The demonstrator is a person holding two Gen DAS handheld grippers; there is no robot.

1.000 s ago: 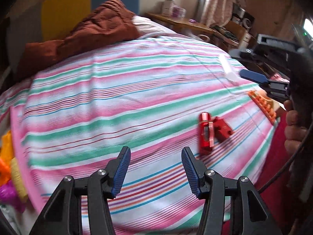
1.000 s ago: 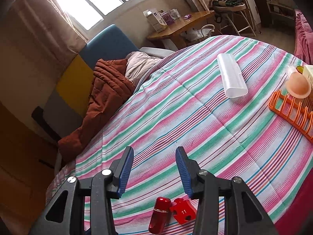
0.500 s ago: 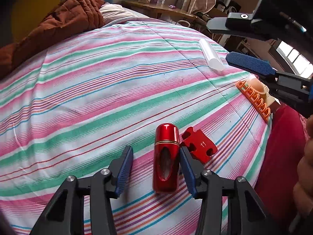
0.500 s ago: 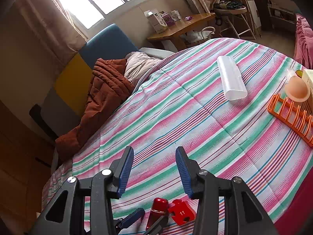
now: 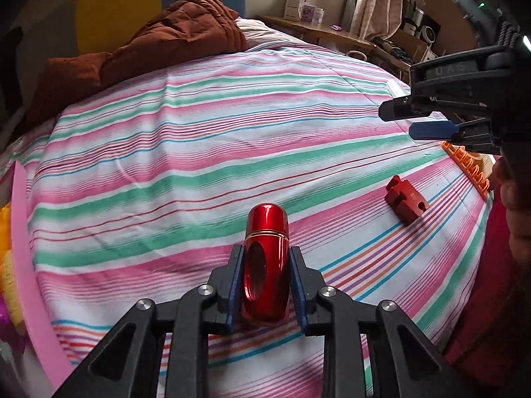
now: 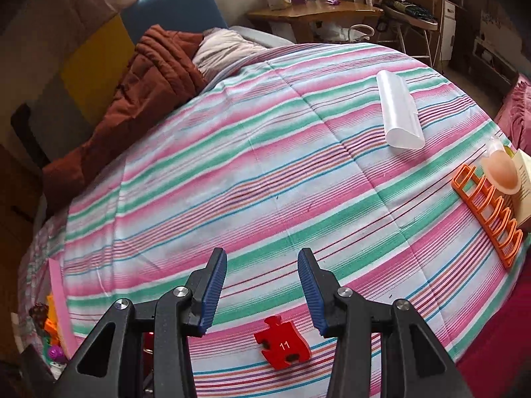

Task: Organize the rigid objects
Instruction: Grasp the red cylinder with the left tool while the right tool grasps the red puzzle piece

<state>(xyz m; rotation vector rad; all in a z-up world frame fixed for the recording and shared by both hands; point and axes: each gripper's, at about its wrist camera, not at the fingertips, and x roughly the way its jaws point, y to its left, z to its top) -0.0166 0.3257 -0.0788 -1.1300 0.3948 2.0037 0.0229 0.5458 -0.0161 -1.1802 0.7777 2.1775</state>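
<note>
Red capsule-shaped case (image 5: 265, 265) is being clamped between the blue pads of the left gripper (image 5: 265, 285), above the striped bedspread (image 5: 199, 152). Right gripper (image 6: 262, 288) is hovering with jaws spread over the red puzzle piece (image 6: 282, 345); an orange rack (image 6: 488, 215) and a translucent tube (image 6: 398, 112) are lying beyond.

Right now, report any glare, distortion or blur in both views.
Left wrist view: window glare streaks the glossy red capsule; fisheye bulges the striped bedspread. Right wrist view: sharp on the red puzzle piece, edges vignetted dark, window blown out.
</note>
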